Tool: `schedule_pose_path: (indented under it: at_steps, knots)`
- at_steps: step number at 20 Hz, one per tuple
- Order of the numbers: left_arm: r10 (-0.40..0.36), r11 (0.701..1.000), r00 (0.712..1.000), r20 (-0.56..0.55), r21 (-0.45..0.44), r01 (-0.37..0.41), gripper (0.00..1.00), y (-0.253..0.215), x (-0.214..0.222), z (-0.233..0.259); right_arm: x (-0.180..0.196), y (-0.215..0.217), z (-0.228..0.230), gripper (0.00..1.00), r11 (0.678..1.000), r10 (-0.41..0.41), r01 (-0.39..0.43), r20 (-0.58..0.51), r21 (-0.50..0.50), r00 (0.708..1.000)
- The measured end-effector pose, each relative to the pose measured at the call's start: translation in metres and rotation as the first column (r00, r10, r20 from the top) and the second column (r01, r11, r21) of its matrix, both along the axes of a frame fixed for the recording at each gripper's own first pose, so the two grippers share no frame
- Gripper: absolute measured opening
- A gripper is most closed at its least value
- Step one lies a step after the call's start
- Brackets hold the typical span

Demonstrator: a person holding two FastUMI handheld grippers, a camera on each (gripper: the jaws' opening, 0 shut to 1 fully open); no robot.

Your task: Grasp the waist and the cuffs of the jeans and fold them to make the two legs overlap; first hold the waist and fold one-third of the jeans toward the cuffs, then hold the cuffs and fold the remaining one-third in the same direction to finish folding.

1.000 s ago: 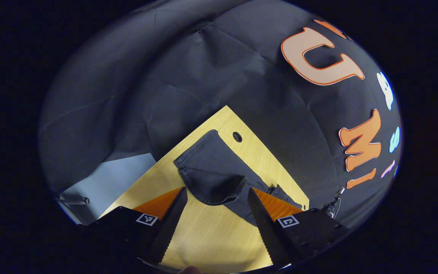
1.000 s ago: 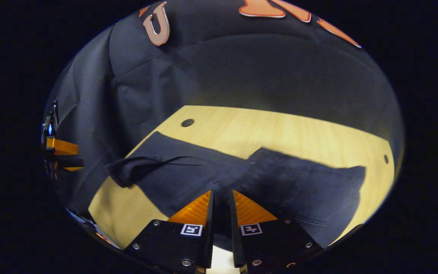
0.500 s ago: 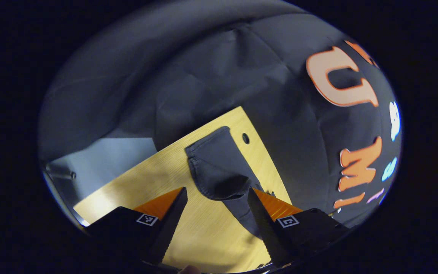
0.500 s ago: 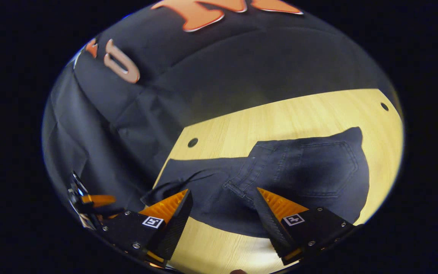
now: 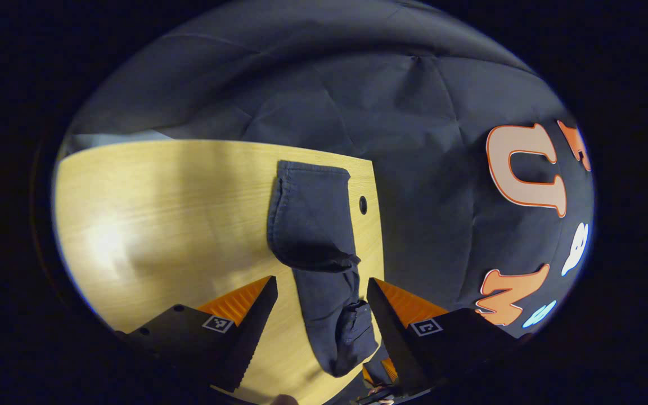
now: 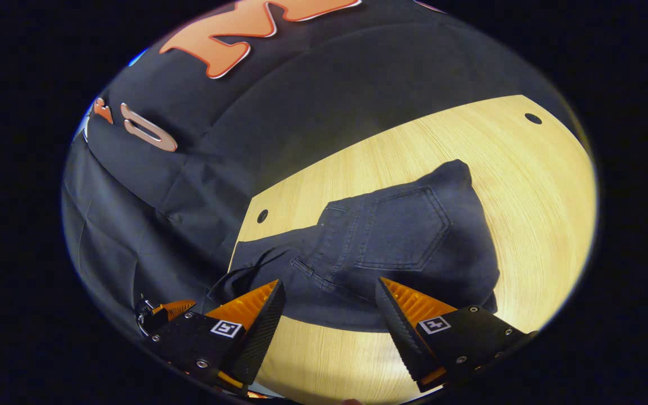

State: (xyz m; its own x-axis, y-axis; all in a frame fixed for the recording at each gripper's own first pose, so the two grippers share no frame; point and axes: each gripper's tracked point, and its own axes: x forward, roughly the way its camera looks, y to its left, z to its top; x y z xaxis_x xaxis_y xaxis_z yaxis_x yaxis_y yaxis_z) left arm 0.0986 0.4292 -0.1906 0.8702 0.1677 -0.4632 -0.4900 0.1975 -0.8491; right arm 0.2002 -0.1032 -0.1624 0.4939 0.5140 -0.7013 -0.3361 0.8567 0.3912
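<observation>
Both grippers' fingers (image 6: 256, 326) apart above jeans (image 6: 391, 242)

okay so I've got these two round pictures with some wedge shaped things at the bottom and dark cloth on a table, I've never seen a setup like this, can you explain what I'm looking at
These come from two hand-held grippers, one in each of a person's hands. A fisheye camera rides on each, looking forward along its two fingers, so the wedges at the bottom are those fingers.

In the left gripper view, the left gripper is open and holds nothing. It looks along a pair of dark jeans lying on a light wooden table, near the table's edge.

In the right gripper view, the right gripper is also open and empty. It looks down at the jeans' upper part, where a back pocket faces up. The other gripper shows small at lower left.

The dark cloth behind is the booth's wall.
</observation>
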Motion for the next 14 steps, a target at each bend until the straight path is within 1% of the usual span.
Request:
schedule_pose_path:
  at_steps: [1, 3, 6, 8, 10, 11, 13, 14]
  knots:
    - [0.013, 1.0, 1.0, 0.019, 0.001, -0.013, 0.98, -0.004, 0.008, 0.0, 0.003, -0.007, 0.001, 0.98, 1.0, -0.009, 0.009, -0.006, 0.007, 1.0]
    - [0.038, 0.999, 0.999, 0.022, 0.019, -0.038, 0.97, -0.006, 0.023, -0.009, 0.011, -0.017, 0.005, 0.98, 0.999, -0.036, 0.037, -0.021, 0.026, 0.999]
    - [0.05, 0.998, 0.999, 0.0, 0.032, -0.05, 0.98, 0.005, 0.045, -0.028, 0.022, -0.026, 0.01, 0.98, 0.993, -0.087, 0.091, -0.046, 0.072, 0.995]
    - [0.081, 0.996, 0.996, -0.044, 0.04, -0.08, 0.98, 0.021, 0.055, -0.045, 0.027, -0.029, 0.012, 0.98, 0.989, -0.111, 0.116, -0.058, 0.091, 0.992]
    - [0.09, 0.996, 0.995, -0.051, 0.03, -0.088, 0.98, 0.034, 0.058, -0.053, 0.033, -0.031, 0.012, 0.98, 0.985, -0.133, 0.14, -0.072, 0.101, 0.989]
    - [0.103, 0.994, 0.993, -0.052, 0.042, -0.1, 0.98, 0.041, 0.058, -0.054, 0.035, -0.031, 0.01, 0.98, 0.983, -0.141, 0.149, -0.078, 0.104, 0.987]
    - [0.126, 0.989, 0.986, -0.11, 0.088, -0.117, 0.94, 0.068, 0.044, -0.06, 0.037, -0.03, 0.007, 0.98, 0.981, -0.155, 0.165, -0.094, 0.104, 0.983]
    - [0.132, 0.988, 0.987, -0.092, 0.087, -0.124, 0.98, 0.078, 0.047, -0.059, 0.038, -0.03, 0.007, 0.98, 0.98, -0.16, 0.17, -0.097, 0.105, 0.982]
